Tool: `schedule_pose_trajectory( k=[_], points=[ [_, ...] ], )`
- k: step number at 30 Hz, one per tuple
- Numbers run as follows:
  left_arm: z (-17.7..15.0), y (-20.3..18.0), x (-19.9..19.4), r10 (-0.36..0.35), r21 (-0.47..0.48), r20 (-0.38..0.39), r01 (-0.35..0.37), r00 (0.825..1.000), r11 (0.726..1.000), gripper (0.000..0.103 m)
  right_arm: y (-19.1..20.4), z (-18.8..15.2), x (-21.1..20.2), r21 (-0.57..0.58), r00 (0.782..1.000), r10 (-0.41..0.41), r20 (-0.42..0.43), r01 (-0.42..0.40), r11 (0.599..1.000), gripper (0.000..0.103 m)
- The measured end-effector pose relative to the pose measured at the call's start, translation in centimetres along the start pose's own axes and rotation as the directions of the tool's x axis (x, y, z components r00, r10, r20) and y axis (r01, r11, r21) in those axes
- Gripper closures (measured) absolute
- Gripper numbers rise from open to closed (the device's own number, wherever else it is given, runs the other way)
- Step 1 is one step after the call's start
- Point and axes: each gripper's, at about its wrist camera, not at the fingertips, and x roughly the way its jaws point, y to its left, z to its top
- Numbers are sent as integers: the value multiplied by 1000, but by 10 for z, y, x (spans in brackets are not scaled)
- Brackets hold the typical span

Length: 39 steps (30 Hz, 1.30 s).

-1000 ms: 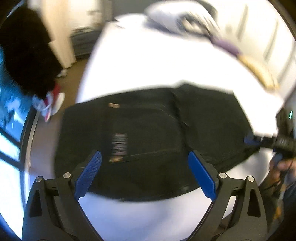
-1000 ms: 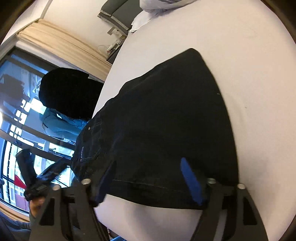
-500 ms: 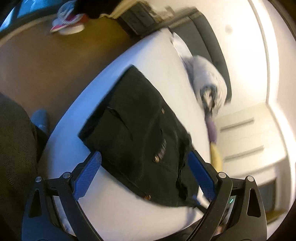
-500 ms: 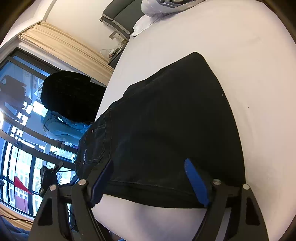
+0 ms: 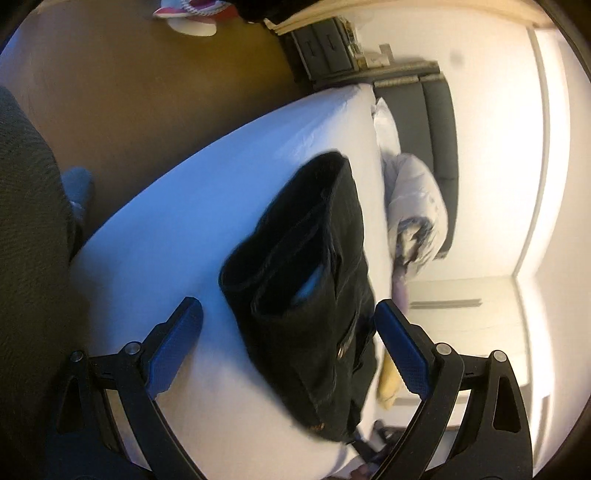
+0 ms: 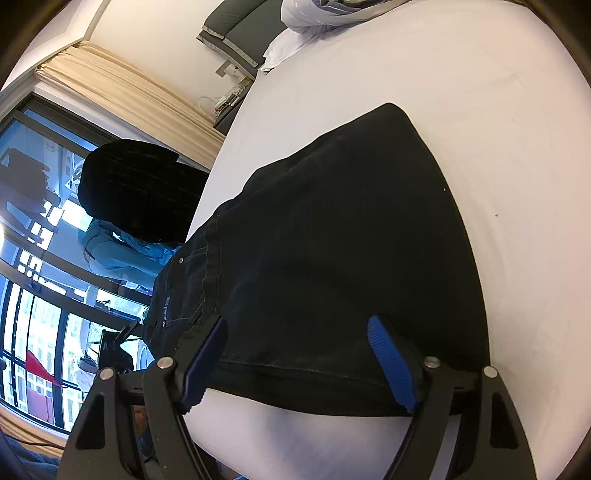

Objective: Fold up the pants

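Black folded pants (image 5: pixel 314 258) lie on the white bed (image 5: pixel 207 206). In the left wrist view I see them from one end, with layered edges and a metal button showing. My left gripper (image 5: pixel 290 347) is open, low by the bed's side, its blue pads (image 5: pixel 177 347) straddling the near end of the pants without touching. In the right wrist view the pants (image 6: pixel 332 240) fill the middle. My right gripper (image 6: pixel 299 360) is open wide over their stitched near hem, with nothing pinched.
White bedding (image 5: pixel 413 206) and a dark headboard (image 5: pixel 439 129) are at the bed's far end. A grey nightstand (image 5: pixel 325 48), shoes (image 5: pixel 192 14) and brown floor lie beyond the bed. A person's dark trouser leg (image 5: pixel 26 221) is at left. A curtain (image 6: pixel 122 85) and a window flank the bed.
The left gripper rolled strongly and dropped toward the bed's edge, so the pants now appear end-on instead of spread flat. The right gripper stayed where it was, still open.
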Motion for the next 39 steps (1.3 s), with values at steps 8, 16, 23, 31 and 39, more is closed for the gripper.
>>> schedule_pose_trajectory(
  k=[8,16,23,31,39],
  points=[
    [6,-5,8,-15,3,-29,15,999,1000,66,1,1,0,0,1000,-8,-3,8,1000,22],
    [6,-15,13,-62,0,-63,62,996,998,85,0,1,-1,-6,1000,-19,-10,19,1000,26],
    [6,-18,6,-48,-23,-46,47,998,999,90,-1,0,1,-7,998,-60,-19,60,998,37],
    [-13,-139,4,14,347,-4,-12,1000,938,90,10,-2,9,-99,977,-204,-57,198,975,52],
    [-173,-260,119,249,904,-19,-90,968,417,90,8,26,-15,14,1000,16,0,-16,1000,41]
  ],
)
